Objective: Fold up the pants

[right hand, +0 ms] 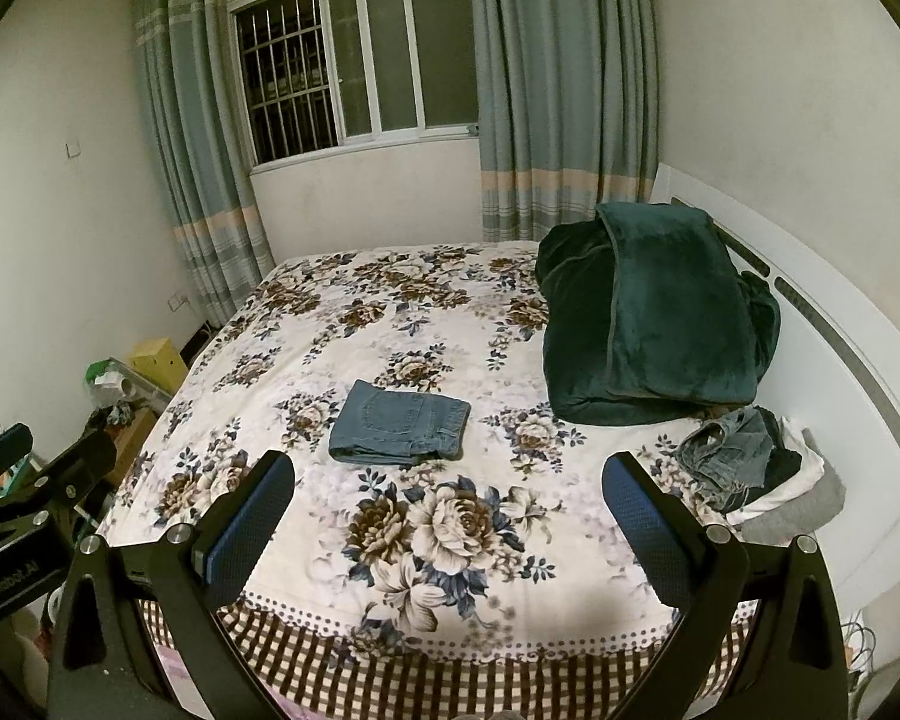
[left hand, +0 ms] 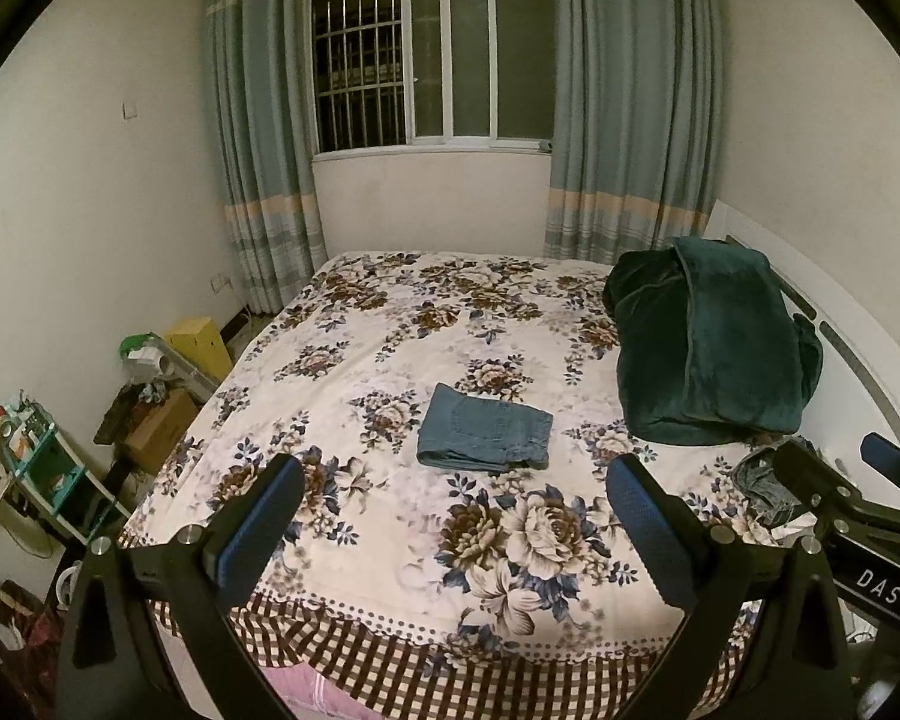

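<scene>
A pair of blue jeans [left hand: 485, 431] lies folded into a small flat rectangle in the middle of the floral bedspread [left hand: 390, 324]; it also shows in the right wrist view [right hand: 401, 423]. My left gripper [left hand: 455, 510] is open and empty, held above the near edge of the bed, well short of the jeans. My right gripper [right hand: 449, 507] is open and empty too, beside the left one. The right gripper also shows at the right edge of the left wrist view [left hand: 834, 468]. The left gripper shows at the left edge of the right wrist view [right hand: 48, 450].
A dark green blanket [right hand: 654, 312] is heaped at the bed's right, by the white headboard [right hand: 840, 372]. A pile of loose clothes [right hand: 744, 468] lies in front of it. Boxes and a shelf [left hand: 48, 468] crowd the floor at the left. A curtained window is behind.
</scene>
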Action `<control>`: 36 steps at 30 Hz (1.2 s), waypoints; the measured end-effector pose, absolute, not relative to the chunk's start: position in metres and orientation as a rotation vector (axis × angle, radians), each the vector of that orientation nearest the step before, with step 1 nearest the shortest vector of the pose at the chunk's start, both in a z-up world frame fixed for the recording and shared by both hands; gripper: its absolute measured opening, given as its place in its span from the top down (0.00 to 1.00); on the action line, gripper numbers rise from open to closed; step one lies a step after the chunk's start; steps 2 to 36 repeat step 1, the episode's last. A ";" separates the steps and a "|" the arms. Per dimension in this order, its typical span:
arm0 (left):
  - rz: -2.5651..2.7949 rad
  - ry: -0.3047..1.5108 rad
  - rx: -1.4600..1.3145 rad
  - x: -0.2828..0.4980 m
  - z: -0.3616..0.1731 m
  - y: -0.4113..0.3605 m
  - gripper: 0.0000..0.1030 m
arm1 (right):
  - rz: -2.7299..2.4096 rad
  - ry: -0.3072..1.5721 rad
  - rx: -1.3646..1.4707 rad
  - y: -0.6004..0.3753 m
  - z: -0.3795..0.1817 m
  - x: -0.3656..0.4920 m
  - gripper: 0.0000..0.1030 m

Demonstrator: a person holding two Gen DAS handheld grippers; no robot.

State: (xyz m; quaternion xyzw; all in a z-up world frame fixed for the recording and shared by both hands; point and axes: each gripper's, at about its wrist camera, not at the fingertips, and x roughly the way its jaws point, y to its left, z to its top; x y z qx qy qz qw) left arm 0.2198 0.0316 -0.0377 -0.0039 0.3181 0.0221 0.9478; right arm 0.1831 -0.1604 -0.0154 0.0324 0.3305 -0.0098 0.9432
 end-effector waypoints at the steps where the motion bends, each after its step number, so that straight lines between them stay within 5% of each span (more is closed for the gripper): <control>1: 0.044 0.647 -0.007 0.220 -0.038 0.032 0.00 | -0.020 0.673 0.066 -0.160 -0.015 0.183 0.00; 36: 0.044 0.647 -0.007 0.220 -0.038 0.032 0.00 | -0.020 0.673 0.066 -0.160 -0.015 0.183 0.00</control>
